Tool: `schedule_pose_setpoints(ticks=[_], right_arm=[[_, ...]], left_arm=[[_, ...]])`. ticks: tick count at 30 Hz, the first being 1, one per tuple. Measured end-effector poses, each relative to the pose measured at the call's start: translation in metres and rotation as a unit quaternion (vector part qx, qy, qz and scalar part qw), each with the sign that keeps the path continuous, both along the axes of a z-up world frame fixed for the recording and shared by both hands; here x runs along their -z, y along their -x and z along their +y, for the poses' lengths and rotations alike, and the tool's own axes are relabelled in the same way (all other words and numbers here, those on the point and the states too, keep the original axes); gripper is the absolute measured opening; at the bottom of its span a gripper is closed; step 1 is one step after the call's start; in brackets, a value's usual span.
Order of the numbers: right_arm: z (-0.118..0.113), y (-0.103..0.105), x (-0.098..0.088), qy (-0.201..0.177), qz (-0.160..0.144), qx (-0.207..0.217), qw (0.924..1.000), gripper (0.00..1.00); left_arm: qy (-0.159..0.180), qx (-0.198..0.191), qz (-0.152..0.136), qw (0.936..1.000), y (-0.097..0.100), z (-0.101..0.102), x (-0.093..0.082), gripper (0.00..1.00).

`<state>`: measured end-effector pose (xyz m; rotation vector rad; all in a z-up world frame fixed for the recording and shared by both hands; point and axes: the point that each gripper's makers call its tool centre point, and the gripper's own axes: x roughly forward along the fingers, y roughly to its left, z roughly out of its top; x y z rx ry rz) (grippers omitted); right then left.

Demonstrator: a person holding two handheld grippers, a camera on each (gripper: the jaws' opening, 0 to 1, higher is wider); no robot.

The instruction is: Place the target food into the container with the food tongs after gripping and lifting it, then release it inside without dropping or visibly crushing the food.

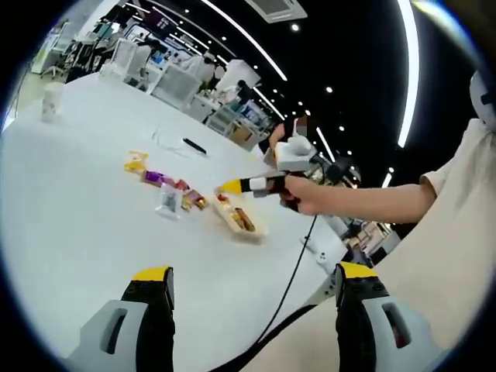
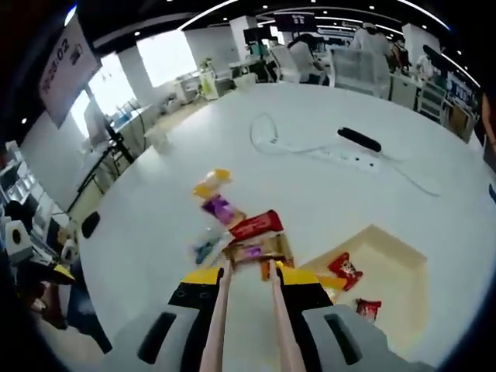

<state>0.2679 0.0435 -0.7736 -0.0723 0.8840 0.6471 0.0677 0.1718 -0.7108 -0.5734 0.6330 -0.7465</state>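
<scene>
right gripper (image 2: pixel 246 273) is closed on pink food tongs (image 2: pixel 219 325), tips at a brown foil snack packet (image 2: pixel 262 250) beside the cream rectangular tray (image 2: pixel 395 267) on the white worktop (image 2: pixel 325 186). left gripper (image 1: pixel 246 288) is wide open, empty. packet likely light, crinkly, slippery: pinch mid-body gently.

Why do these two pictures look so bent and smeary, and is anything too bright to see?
Both views bulge through fisheye lenses: ceiling light strips curve in the left gripper view. In the right gripper view the snack packets are motion-blurred, as are the food tongs; the white table is brightly lit, almost shadowless.
</scene>
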Motion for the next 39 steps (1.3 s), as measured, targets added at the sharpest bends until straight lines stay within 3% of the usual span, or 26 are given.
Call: schedule_pose_setpoints(ticks=[14, 39], right_arm=[[0.001, -0.007, 0.011, 0.001, 0.008, -0.002, 1.0000, 0.26], [-0.003, -0.001, 0.029, 0.016, 0.023, 0.008, 0.9996, 0.26]], left_arm=[[0.002, 0.004, 0.007, 1.0000, -0.003, -0.004, 0.003, 0.86], [0.003, 0.012, 0.017, 0.9998, -0.015, -0.005, 0.009, 0.86]])
